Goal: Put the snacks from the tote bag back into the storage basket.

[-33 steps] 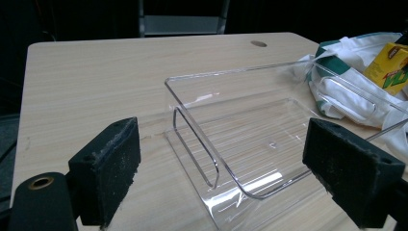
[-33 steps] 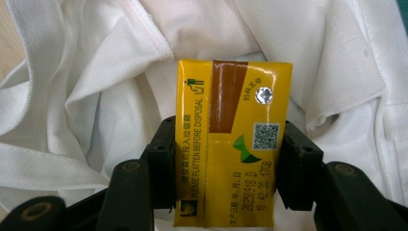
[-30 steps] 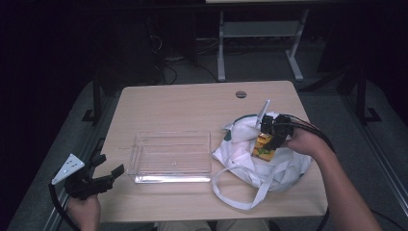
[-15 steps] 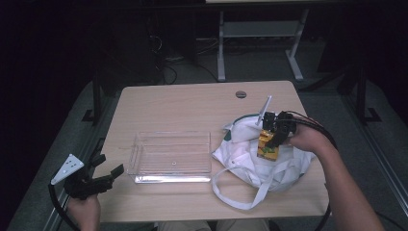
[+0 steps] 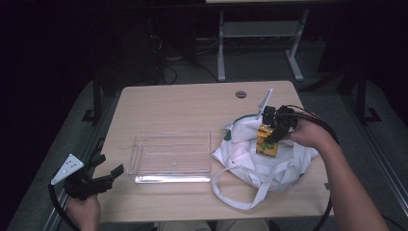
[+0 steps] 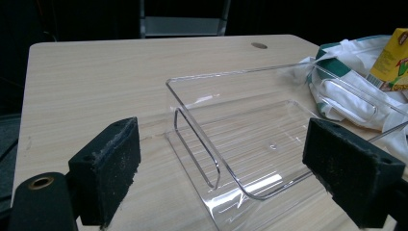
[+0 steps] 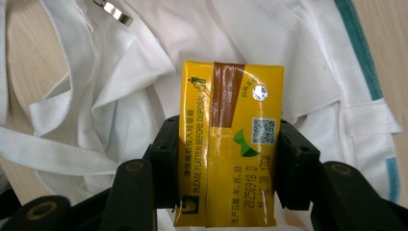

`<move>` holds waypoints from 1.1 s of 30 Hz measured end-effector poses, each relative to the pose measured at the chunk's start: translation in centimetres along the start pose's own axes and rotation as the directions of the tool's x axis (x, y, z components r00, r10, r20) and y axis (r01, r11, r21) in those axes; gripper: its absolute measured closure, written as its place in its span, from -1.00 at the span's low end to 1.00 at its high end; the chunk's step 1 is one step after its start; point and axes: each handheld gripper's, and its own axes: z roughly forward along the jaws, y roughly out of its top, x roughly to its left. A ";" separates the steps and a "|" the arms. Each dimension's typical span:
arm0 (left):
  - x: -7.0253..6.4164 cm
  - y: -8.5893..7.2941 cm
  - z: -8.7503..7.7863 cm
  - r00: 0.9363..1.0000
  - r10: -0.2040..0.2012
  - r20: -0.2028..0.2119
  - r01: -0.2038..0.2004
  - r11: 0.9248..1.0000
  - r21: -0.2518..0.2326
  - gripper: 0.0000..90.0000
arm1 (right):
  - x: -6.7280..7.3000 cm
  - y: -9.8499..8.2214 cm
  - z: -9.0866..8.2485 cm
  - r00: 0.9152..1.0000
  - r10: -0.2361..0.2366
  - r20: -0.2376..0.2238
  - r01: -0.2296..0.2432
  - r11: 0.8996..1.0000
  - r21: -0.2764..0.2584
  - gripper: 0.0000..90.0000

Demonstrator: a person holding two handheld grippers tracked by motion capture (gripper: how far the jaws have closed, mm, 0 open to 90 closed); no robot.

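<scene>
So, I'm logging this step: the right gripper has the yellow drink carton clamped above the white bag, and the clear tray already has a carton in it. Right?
Not quite. The clear tray is empty, as the left gripper view shows. The rest stands: the right gripper has the yellow drink carton clamped above the white bag.

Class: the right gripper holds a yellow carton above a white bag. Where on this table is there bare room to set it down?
Inside the clear tray, whose floor is bare; on the table behind it; and the front strip. Crowded: the white bag covers the right side under the yellow carton.
</scene>
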 end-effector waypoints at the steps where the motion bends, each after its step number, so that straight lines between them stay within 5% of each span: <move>1: 0.0 0.0 0.0 1.000 0.000 0.000 0.000 1.000 0.000 -0.72 | 0.0 0.0 0.0 1.000 0.000 0.000 0.000 1.000 0.000 0.14; 33: 0.0 0.0 0.0 1.000 0.001 -0.005 -0.001 1.000 0.000 -0.72 | 2.1 3.5 -6.2 0.997 -0.071 0.000 0.071 0.994 -0.079 0.15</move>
